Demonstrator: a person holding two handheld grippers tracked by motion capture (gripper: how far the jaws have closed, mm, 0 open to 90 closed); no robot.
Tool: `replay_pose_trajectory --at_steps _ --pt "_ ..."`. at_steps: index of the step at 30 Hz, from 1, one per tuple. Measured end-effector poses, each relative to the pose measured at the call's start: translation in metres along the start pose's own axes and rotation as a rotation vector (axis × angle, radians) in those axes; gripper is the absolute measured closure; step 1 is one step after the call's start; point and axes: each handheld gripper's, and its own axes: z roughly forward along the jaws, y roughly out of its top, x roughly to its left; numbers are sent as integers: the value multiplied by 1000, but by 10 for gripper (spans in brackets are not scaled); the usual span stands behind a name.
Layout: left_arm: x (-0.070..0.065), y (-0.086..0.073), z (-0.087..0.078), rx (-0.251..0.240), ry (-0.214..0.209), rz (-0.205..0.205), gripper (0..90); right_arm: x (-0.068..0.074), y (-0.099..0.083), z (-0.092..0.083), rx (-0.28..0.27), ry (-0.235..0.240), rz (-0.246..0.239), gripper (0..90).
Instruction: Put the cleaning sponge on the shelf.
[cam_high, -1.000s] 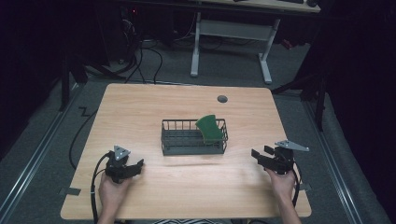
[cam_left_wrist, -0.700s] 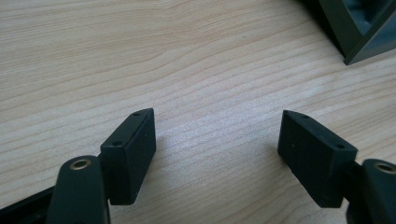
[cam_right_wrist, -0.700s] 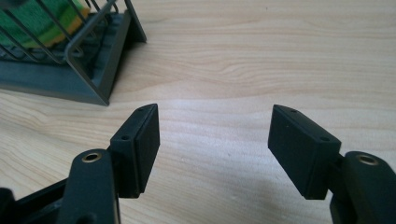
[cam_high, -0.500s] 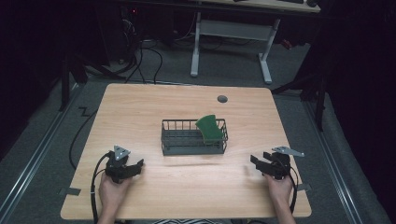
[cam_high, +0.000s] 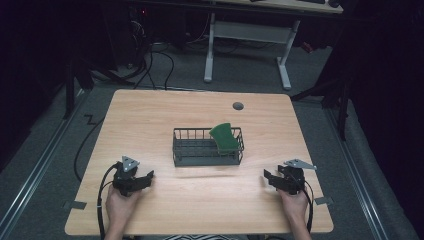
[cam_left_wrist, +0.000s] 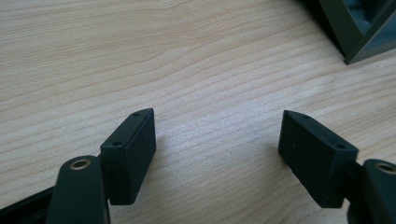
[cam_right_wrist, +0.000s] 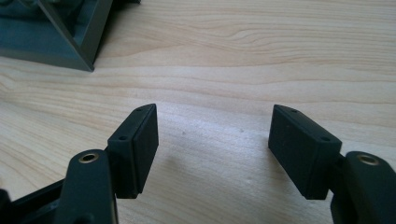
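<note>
Green plate (cam_high: 224, 138) is standing on edge at the right end of the wire rack (cam_high: 207, 147), mid-table (cam_high: 150, 115), leaning toward the rack's far-right corner. I am holding my left tool (cam_high: 134, 181) and right tool (cam_high: 278, 181) low near the front edge, both with jaws spread apart and gripping nothing. The plate is lying ahead between them, somewhat nearer my right tool, I judge.

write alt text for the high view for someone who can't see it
A dark wire basket with a green plate leaning in its right end sits mid-table. At the near edge, a person's hands hold the left gripper and right gripper, both open and empty, either side of it.
</note>
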Motion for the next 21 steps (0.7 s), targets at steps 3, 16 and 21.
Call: replay_pose_trajectory --at_steps 3,16,21 --pt "0 0 0 0 0 0 280 3 0 1 10 -9 -15 332" --pt "0 0 0 0 0 0 279 16 0 6 43 -64 -107 290" --pt "0 0 0 1 0 0 279 17 0 6 44 -65 -107 289"
